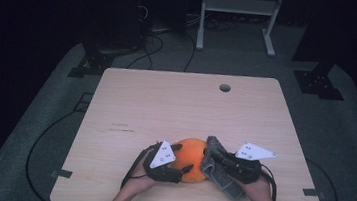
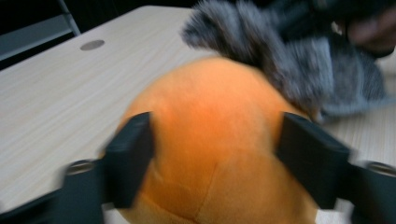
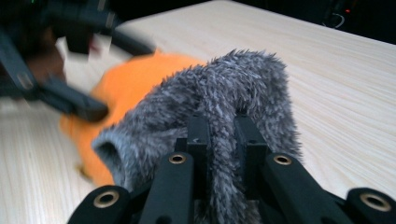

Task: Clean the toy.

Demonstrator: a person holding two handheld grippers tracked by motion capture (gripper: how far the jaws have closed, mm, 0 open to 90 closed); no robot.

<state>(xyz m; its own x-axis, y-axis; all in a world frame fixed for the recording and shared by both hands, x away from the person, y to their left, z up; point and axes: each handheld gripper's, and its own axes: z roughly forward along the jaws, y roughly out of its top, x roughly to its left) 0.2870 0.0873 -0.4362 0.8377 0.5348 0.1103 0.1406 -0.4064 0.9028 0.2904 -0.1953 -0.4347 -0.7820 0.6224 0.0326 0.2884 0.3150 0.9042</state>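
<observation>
- working at the near edge of the wooden table [image 1: 166, 104]: orange plush ball [image 1: 191, 158] resting on the tabletop between the 2 grippers, grey furry cover [image 1: 217, 167] draped just beside it on its right and touching it.
- right gripper [image 3: 223, 128]: 2 jaws pressed nearly together, pinching a fold of the grey furry cover; keep that pinch firm and deep in the pile so the fabric cannot slip out.
- left gripper [image 2: 215, 154]: jaws spread to either side of the orange plush ball; blurred there, so contact of the pads with the plush hard to confirm, and best treated as not gripping.
- judged step: steadying the ball with the left while drawing the cover over or off it with the right.
- close the left jaws around the widest part of the ball before pulling, squeezing only enough to stop it rolling.
- pull the cover slowly along the curve of the ball, not straight up, to avoid lifting the ball with it.
- keep both hands low and near the table; the ball is soft and round and likely to squirm away sideways.
- watch the near table edge; little room for a roll toward the person.
</observation>
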